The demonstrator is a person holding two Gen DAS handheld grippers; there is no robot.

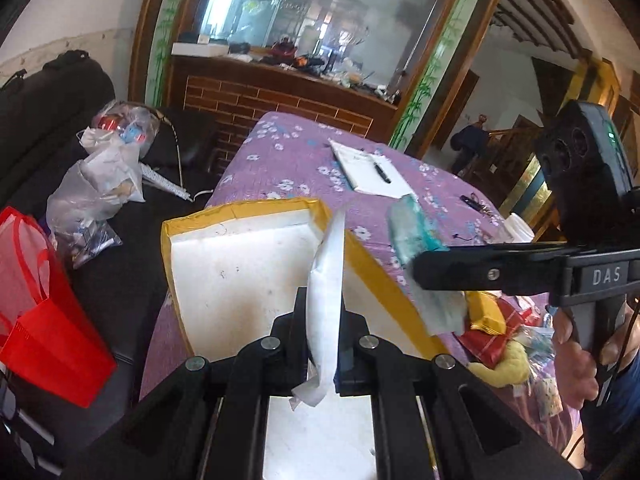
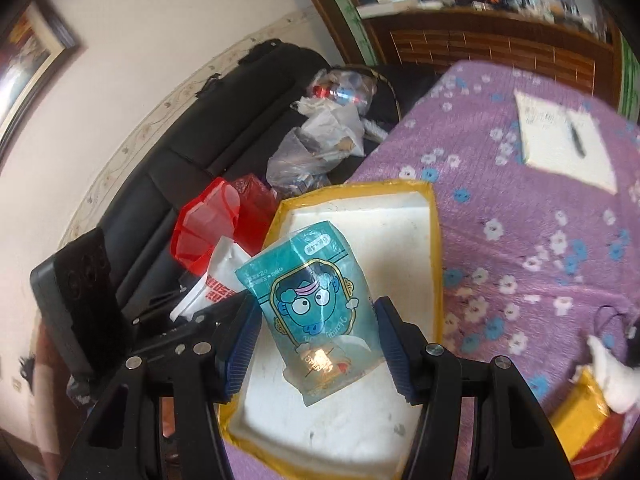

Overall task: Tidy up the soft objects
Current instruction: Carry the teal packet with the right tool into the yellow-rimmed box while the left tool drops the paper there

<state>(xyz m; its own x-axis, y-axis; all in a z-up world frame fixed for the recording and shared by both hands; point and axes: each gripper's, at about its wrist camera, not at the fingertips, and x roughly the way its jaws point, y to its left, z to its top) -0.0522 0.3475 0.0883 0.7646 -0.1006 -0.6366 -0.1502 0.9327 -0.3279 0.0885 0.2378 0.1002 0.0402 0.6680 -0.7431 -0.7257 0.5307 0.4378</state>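
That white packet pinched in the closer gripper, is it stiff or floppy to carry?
Probably floppy and light. The white packet, clamped edge-on by the left gripper, curves over as it rises above the foam box, and its tail droops below the pads. It looks thin and smooth, so it might slip if jerked.

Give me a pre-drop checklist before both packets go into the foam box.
1. Left tool clamped on white packet: ok.
2. Right tool gripping teal packet: ok.
3. Foam box floor bare for both: ok.
4. Teal packet over the box: ok.
5. White packet over the box: ok by the left wrist view.
6. Tools apart from each other: cannot tell.
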